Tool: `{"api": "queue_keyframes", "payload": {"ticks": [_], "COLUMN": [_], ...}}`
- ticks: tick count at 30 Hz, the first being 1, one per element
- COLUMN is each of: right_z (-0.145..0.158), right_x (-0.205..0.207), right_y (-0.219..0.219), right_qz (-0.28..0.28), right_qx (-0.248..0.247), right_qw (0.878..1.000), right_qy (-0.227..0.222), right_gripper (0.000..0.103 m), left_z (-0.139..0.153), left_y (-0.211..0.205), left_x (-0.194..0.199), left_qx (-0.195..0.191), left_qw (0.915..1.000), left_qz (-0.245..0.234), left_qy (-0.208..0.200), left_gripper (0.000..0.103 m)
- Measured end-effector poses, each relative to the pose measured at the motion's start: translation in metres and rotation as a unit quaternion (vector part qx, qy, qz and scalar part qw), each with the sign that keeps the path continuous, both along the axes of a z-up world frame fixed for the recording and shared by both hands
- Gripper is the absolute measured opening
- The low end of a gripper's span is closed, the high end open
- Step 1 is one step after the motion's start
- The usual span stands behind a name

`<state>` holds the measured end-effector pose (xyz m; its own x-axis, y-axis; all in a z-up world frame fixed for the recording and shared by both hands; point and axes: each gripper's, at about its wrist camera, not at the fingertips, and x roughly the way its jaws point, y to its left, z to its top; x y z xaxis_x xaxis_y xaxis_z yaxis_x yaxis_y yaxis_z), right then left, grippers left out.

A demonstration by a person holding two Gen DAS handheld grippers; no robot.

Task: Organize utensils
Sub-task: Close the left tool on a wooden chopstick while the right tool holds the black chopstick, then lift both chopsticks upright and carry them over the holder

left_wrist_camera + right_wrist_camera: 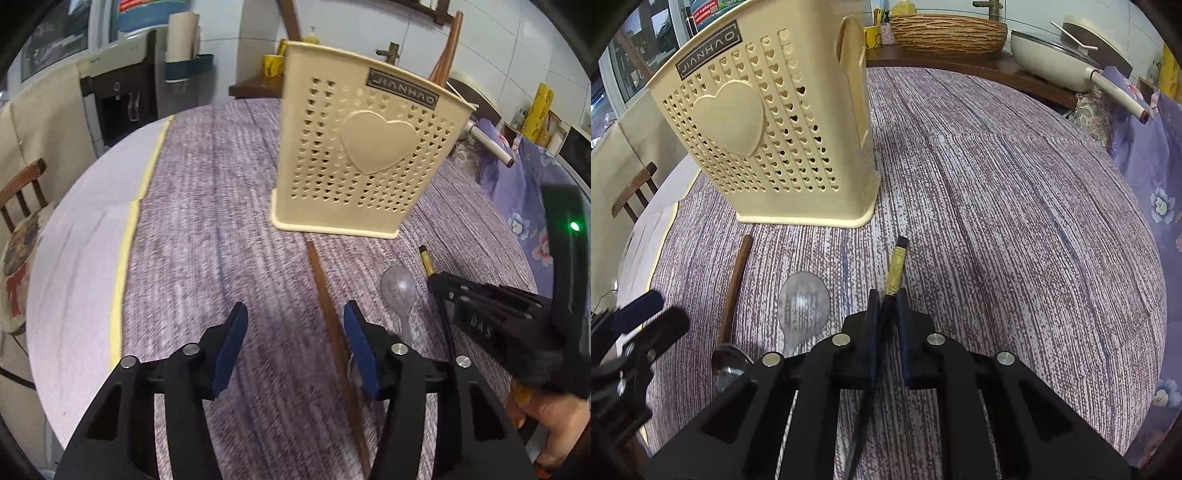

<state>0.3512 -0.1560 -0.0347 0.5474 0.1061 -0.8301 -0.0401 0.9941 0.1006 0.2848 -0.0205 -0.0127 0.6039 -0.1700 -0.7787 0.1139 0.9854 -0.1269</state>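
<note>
On the table, right claw (886, 306) clamps chopstick (896, 271).

My left gripper (295, 325) is black plastic, built from angular linkage arms with cut-out windows, and its fingers (231, 350) carry dark blue pads. Round silver pin heads sit at each pivot. My right gripper (888, 314) is the same make: black arms, silver pins, blue pads on the inner faces. In the left wrist view its side shows raised lettering, too blurred to read, and a curved black housing behind it bears a small green light. My right hand (554, 417) is bare.
</note>
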Motion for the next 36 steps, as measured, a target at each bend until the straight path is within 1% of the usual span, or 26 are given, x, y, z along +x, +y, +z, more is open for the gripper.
{"api": "queue_keyframes", "payload": {"ticks": [1,4,7,11,15,18,19,27,32,34,36], "right_z": [0.000,0.000,0.000,-0.001,-0.002,-0.002,-0.002,-0.002,-0.002,-0.002,-0.002], "right_x": [-0.002,-0.005,-0.008,-0.008,-0.010,-0.009,-0.009,-0.009,-0.009,-0.008,-0.007], "right_y": [-0.001,-0.004,-0.005,-0.004,-0.001,-0.003,-0.003,0.000,-0.004,-0.005,-0.010], "right_qz": [0.001,0.000,0.001,-0.001,-0.002,-0.003,-0.003,-0.004,-0.007,-0.009,-0.010], "right_qx": [-0.001,0.002,-0.001,-0.001,-0.006,-0.003,-0.004,-0.006,0.002,0.010,0.029], "right_qw": [1.000,1.000,1.000,1.000,1.000,1.000,1.000,1.000,1.000,1.000,0.999], "right_qy": [0.000,-0.001,-0.004,-0.006,-0.010,-0.010,-0.010,-0.011,-0.014,-0.013,-0.012], "right_gripper": [0.009,0.009,0.009,0.009,0.009,0.009,0.009,0.009,0.009,0.008,0.008], "left_z": [-0.002,-0.011,-0.019,-0.020,-0.021,-0.021,-0.021,-0.020,-0.020,-0.020,-0.019], "left_y": [-0.004,-0.014,-0.020,-0.027,-0.032,-0.031,-0.030,-0.027,-0.028,-0.028,-0.026], "left_x": [0.005,0.016,0.021,0.025,0.026,0.028,0.029,0.027,0.028,0.027,0.027], "left_qx": [0.005,0.015,0.018,0.030,0.046,0.048,0.050,0.045,0.037,0.034,0.025], "left_qw": [1.0000,0.9996,0.9993,0.9991,0.9986,0.9986,0.9985,0.9987,0.9990,0.9990,0.9992], "left_qz": [-0.004,-0.009,-0.007,-0.006,-0.004,0.008,0.010,0.011,0.017,0.019,0.019], "left_qy": [0.005,0.021,0.031,0.029,0.025,0.022,0.021,0.020,0.021,0.021,0.023], "left_gripper": [0.046,0.037,0.032,0.031,0.021,0.012,0.010,0.010,0.009,0.009,0.009]}}
